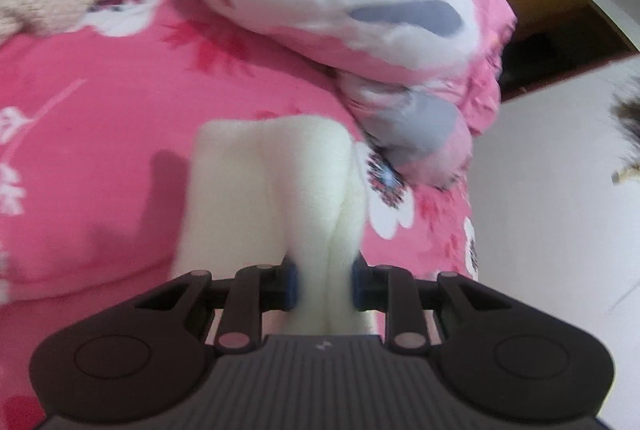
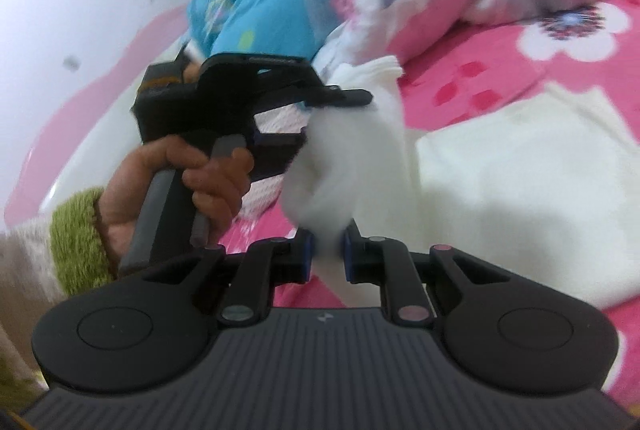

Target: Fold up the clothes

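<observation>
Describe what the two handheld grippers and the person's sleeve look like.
Each gripper is black, with two round side lobes, a ribbed dark grey centre panel bearing a small pale logo, and blue pads: left gripper, right gripper. The left one has a grey handle. The sleeve ends in a fuzzy green cuff.

No words, numbers or brand names can be read in either view. The only sign is a small pale emblem, too blurred to make out, on the ribbed grey body of the left gripper at lower centre, and the same mark on the right gripper.
</observation>
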